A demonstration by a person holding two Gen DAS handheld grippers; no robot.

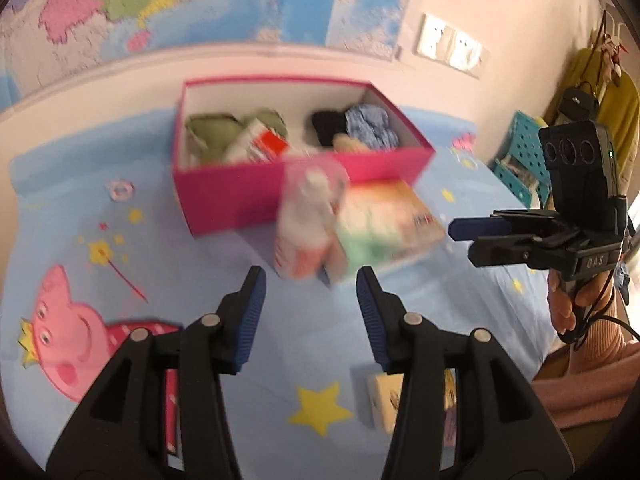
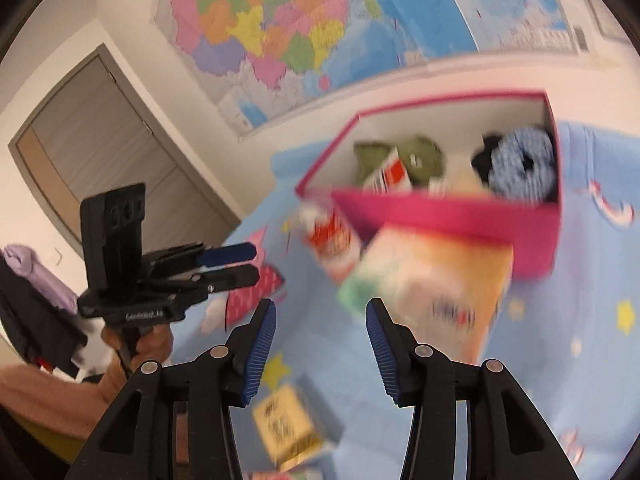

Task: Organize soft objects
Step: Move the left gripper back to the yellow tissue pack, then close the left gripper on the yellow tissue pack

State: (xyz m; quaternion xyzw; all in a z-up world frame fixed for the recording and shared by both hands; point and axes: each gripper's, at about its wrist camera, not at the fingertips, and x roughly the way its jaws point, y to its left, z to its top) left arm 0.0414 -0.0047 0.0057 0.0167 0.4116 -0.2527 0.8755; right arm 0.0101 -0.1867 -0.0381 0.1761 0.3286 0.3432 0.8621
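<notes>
A pink box (image 1: 224,196) (image 2: 448,216) stands open on the bed. It holds green cloth (image 1: 212,132) (image 2: 420,160), a blue scrunchie (image 1: 372,124) (image 2: 524,168), a black one (image 1: 328,124) and a red-and-white packet (image 1: 264,144). In front of it lie a soft tissue pack (image 1: 384,224) (image 2: 432,284) and a bagged white bottle (image 1: 308,220) (image 2: 332,236). My left gripper (image 1: 310,280) (image 2: 252,264) is open and holds nothing, just short of the bottle and pack. My right gripper (image 2: 322,308) (image 1: 462,242) is open too, with nothing in it, close to the tissue pack.
A light blue cartoon bedsheet (image 1: 312,344) covers the bed. A small yellow box (image 1: 386,400) (image 2: 284,420) lies near my fingers. A teal crate (image 1: 520,156) and hanging clothes (image 1: 616,100) are to the right. A wall map (image 2: 304,20) hangs behind, with a door (image 2: 100,152) at the left.
</notes>
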